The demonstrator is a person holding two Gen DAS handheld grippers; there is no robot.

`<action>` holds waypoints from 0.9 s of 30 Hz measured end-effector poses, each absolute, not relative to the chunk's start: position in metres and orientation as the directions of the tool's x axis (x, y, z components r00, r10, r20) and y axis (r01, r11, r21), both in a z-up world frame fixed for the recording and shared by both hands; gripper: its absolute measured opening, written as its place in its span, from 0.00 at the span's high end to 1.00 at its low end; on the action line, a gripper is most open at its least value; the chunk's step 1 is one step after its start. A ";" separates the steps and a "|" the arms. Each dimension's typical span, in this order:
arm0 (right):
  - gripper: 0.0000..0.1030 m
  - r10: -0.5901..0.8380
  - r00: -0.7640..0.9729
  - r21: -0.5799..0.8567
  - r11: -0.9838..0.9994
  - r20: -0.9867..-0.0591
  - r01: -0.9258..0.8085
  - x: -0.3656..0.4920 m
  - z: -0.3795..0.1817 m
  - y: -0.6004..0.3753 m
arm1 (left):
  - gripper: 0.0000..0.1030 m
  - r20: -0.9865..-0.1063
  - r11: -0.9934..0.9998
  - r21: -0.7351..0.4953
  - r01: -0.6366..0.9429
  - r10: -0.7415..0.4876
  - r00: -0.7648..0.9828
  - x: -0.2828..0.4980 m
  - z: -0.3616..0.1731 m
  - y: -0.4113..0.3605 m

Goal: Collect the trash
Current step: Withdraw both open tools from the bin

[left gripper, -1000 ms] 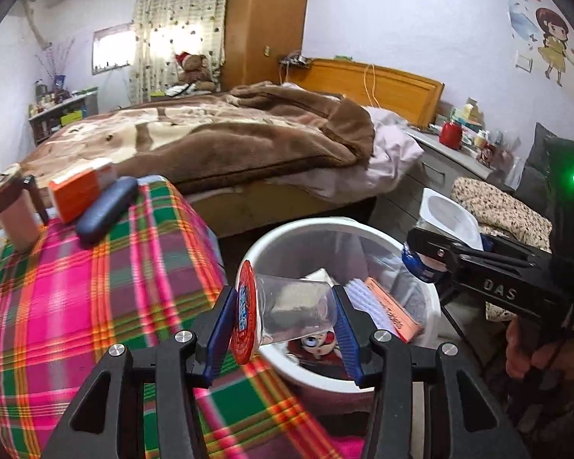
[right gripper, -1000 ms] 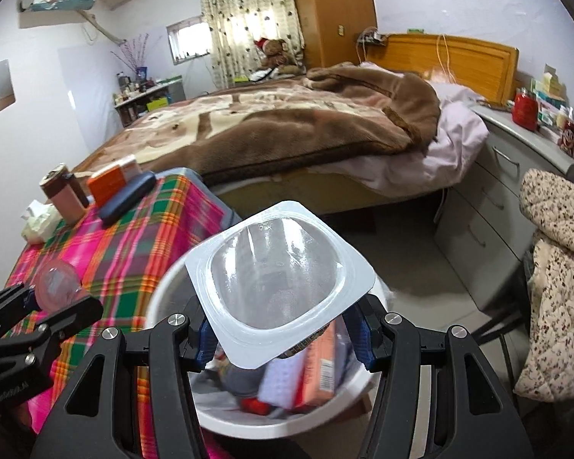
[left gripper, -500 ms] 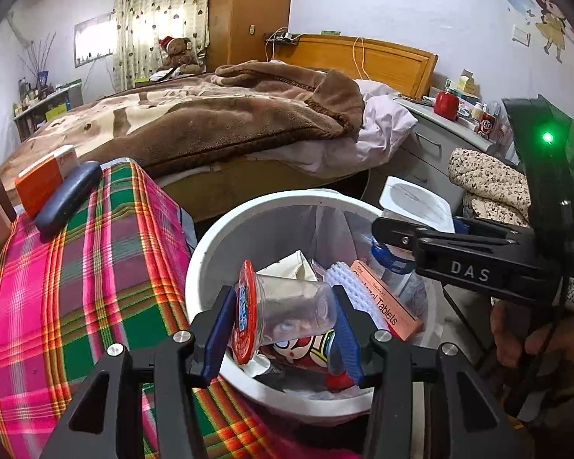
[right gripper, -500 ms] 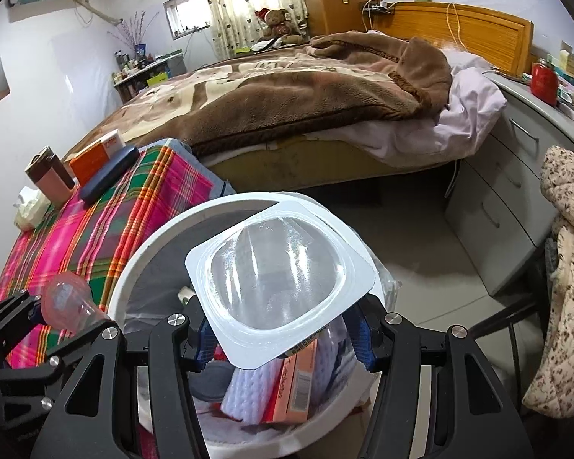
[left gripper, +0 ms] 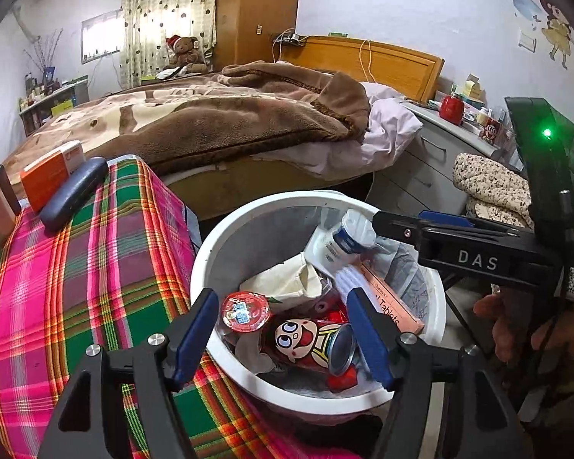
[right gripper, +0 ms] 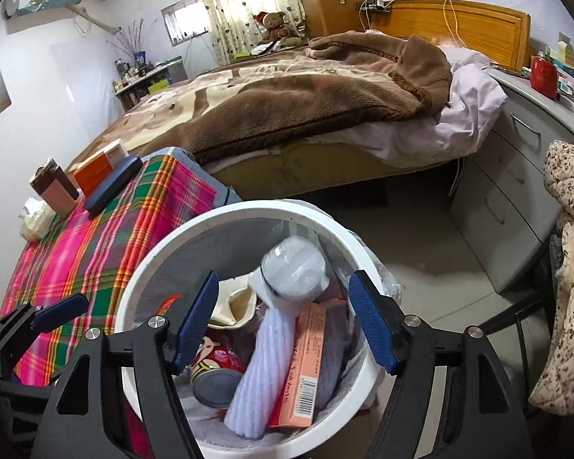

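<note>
A white trash bin (left gripper: pixel 206 260) (right gripper: pixel 141 267) stands beside the plaid-covered table. My left gripper (left gripper: pixel 283 334) is open and empty above the bin. The clear cup with the red lid (left gripper: pixel 245 311) lies in the bin next to a red cartoon can (left gripper: pixel 306 340). My right gripper (right gripper: pixel 283 321) is open and empty over the bin. The clear plastic dome container (right gripper: pixel 294 271) (left gripper: pixel 340 241) lies in the bin on a white ribbed piece (right gripper: pixel 264 363) and a pink tablet box (right gripper: pixel 306 363).
The plaid table (left gripper: pixel 76 287) holds an orange box (left gripper: pixel 51 174), a dark case (left gripper: pixel 74 193) and a brown cup (right gripper: pixel 55 189). A bed (left gripper: pixel 210 122) lies behind. Grey drawers (right gripper: pixel 516 199) and a speckled blanket (right gripper: pixel 570 267) stand on the right.
Both grippers moved over the bin and opened. The red-lidded cup dropped from the left gripper and the dome container from the right gripper, both into the bin.
</note>
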State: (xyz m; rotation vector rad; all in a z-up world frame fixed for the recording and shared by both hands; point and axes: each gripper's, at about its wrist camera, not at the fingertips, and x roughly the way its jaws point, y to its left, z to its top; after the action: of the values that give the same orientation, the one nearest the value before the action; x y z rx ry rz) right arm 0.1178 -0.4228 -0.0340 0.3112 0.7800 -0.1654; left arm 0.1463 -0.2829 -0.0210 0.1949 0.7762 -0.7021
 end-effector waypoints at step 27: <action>0.30 -0.086 0.831 0.125 0.975 -0.549 0.184 0.042 -0.005 -0.333 | 0.30 -0.599 0.917 -0.035 0.398 -0.338 0.726 0.084 0.013 -0.167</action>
State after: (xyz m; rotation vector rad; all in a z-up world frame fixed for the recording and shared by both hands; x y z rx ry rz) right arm 0.0424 -0.3330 -0.0046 0.1757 0.5723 -0.1441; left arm 0.0844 -0.1666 0.0126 0.0987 0.6406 -0.4070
